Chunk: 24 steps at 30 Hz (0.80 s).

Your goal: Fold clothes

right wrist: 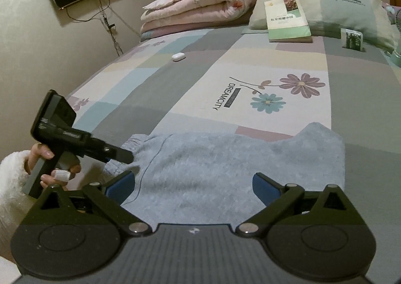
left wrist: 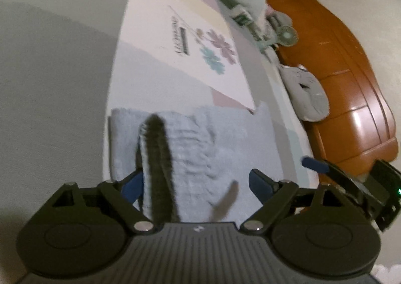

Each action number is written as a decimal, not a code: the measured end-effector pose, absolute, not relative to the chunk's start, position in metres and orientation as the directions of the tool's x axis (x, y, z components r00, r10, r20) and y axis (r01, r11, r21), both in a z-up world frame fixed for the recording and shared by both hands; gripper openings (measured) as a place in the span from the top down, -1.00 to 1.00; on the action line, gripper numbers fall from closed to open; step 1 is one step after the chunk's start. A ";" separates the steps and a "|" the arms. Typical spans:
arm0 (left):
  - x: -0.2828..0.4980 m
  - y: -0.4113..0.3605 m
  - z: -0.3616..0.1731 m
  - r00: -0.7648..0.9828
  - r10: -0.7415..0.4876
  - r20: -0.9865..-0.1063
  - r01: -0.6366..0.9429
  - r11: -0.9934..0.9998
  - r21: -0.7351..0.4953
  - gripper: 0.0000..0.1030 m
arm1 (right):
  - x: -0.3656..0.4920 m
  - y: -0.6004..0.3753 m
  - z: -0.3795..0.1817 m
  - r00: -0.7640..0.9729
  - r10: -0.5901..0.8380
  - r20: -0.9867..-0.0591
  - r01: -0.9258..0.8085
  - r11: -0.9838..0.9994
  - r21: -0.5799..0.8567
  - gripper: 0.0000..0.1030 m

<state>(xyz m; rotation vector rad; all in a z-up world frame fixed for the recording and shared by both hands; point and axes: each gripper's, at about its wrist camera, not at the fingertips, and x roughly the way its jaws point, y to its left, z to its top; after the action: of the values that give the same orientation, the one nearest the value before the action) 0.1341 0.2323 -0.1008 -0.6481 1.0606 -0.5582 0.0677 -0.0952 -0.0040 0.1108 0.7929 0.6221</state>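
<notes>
a blue garment is seen lying on the near edge of the bed, laid in a compact block, its elastic band at the left. folds seem made; whether more are left cannot be told. the left gripper and right gripper are held above it, jaws apart, nothing clamped.

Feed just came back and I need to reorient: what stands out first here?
A pale blue fleecy garment lies flat at the near edge of the patchwork bedsheet, with both grippers' jaws open over it. Beyond it are the sheet's flower print, a green book against the pillow, and a rolled pink quilt.
</notes>
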 end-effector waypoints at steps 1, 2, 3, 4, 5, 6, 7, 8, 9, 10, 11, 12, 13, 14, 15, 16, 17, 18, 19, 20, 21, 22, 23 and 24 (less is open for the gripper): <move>0.140 0.232 -0.101 0.397 -0.695 -0.600 0.097 0.682 -0.725 -0.70 | 0.067 -0.096 -0.005 0.535 0.561 -0.632 -0.476 0.818 0.324 -0.98; 0.145 0.232 -0.101 0.404 -0.693 -0.597 0.090 0.680 -0.728 -0.70 | 0.067 -0.096 -0.006 0.535 0.560 -0.632 -0.471 0.819 0.327 -0.98; 0.148 0.230 -0.101 0.406 -0.689 -0.601 0.086 0.683 -0.725 -0.69 | 0.066 -0.097 -0.007 0.536 0.558 -0.633 -0.468 0.821 0.327 -0.98; 0.152 0.228 -0.100 0.408 -0.684 -0.604 0.082 0.687 -0.722 -0.68 | 0.065 -0.097 -0.007 0.537 0.555 -0.635 -0.466 0.823 0.325 -0.98; 0.154 0.226 -0.099 0.411 -0.676 -0.612 0.083 0.696 -0.713 -0.62 | 0.064 -0.098 -0.008 0.539 0.552 -0.637 -0.464 0.825 0.322 -0.98; 0.152 0.223 -0.098 0.414 -0.660 -0.627 0.093 0.716 -0.692 -0.55 | 0.063 -0.100 -0.009 0.540 0.549 -0.638 -0.462 0.827 0.321 -0.98; 0.150 0.221 -0.096 0.420 -0.638 -0.646 0.101 0.740 -0.665 -0.27 | 0.062 -0.102 -0.009 0.542 0.546 -0.638 -0.457 0.829 0.321 -0.98; 0.148 0.221 -0.094 0.430 -0.606 -0.669 0.102 0.769 -0.631 0.00 | 0.061 -0.104 -0.010 0.544 0.545 -0.638 -0.453 0.831 0.324 -0.98; 0.145 0.221 -0.092 0.440 -0.584 -0.682 0.101 0.787 -0.609 0.06 | 0.061 -0.106 -0.012 0.544 0.545 -0.638 -0.448 0.831 0.329 -0.98; 0.142 0.223 -0.090 0.450 -0.579 -0.680 0.103 0.790 -0.604 0.16 | 0.060 -0.109 -0.013 0.544 0.545 -0.638 -0.442 0.832 0.334 -0.98; 0.138 0.224 -0.086 0.461 -0.576 -0.676 0.104 0.791 -0.603 0.27 | 0.060 -0.111 -0.015 0.546 0.543 -0.638 -0.435 0.835 0.338 -0.98; 0.135 0.224 -0.083 0.471 -0.573 -0.671 0.105 0.792 -0.602 0.29 | 0.060 -0.113 -0.017 0.547 0.540 -0.640 -0.429 0.837 0.340 -0.98; 0.132 0.225 -0.079 0.482 -0.570 -0.666 0.106 0.792 -0.601 0.33 | 0.060 -0.114 -0.018 0.549 0.537 -0.641 -0.423 0.840 0.341 -0.98; 0.128 0.226 -0.075 0.492 -0.566 -0.661 0.107 0.793 -0.600 0.48 | 0.061 -0.116 -0.019 0.551 0.534 -0.641 -0.417 0.842 0.343 -0.98; 0.125 0.227 -0.071 0.502 -0.563 -0.656 0.108 0.794 -0.599 0.51 | 0.060 -0.118 -0.019 0.554 0.533 -0.639 -0.414 0.843 0.344 -0.98; 0.122 0.228 -0.068 0.513 -0.560 -0.651 0.109 0.794 -0.598 0.52 | 0.060 -0.120 -0.018 0.559 0.532 -0.636 -0.411 0.844 0.345 -0.98; 0.118 0.229 -0.064 0.523 -0.557 -0.646 0.110 0.795 -0.596 0.52 | 0.059 -0.122 -0.017 0.564 0.532 -0.631 -0.410 0.844 0.346 -0.98; 0.115 0.230 -0.062 0.531 -0.553 -0.642 0.107 0.795 -0.597 0.54 | 0.058 -0.125 -0.016 0.569 0.533 -0.626 -0.409 0.844 0.346 -0.98; 0.113 0.233 -0.064 0.537 -0.550 -0.640 0.096 0.794 -0.601 0.55 | 0.057 -0.127 -0.015 0.574 0.533 -0.621 -0.408 0.844 0.347 -0.98; 0.110 0.235 -0.065 0.543 -0.546 -0.638 0.086 0.792 -0.604 0.56 | 0.057 -0.129 -0.014 0.579 0.532 -0.618 -0.406 0.846 0.347 -0.98; 0.108 0.237 -0.065 0.549 -0.538 -0.639 0.080 0.795 -0.601 0.56 | 0.056 -0.131 -0.014 0.585 0.527 -0.617 -0.401 0.849 0.345 -0.98; 0.106 0.237 -0.062 0.558 -0.525 -0.643 0.082 0.805 -0.587 0.55 | 0.056 -0.133 -0.014 0.587 0.523 -0.618 -0.397 0.851 0.343 -0.98; 0.104 0.237 -0.060 0.566 -0.512 -0.646 0.083 0.815 -0.574 0.50 | 0.057 -0.135 -0.016 0.587 0.519 -0.621 -0.393 0.853 0.342 -0.98; 0.102 0.237 -0.057 0.574 -0.499 -0.649 0.084 0.824 -0.560 0.41 | 0.057 -0.136 -0.017 0.586 0.516 -0.625 -0.390 0.856 0.340 -0.98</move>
<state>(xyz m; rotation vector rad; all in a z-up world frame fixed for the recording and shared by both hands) 0.1023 0.2374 -0.0570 -0.5095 0.9020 -0.3589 0.0568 -0.1365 -0.0166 0.1731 0.7826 0.5310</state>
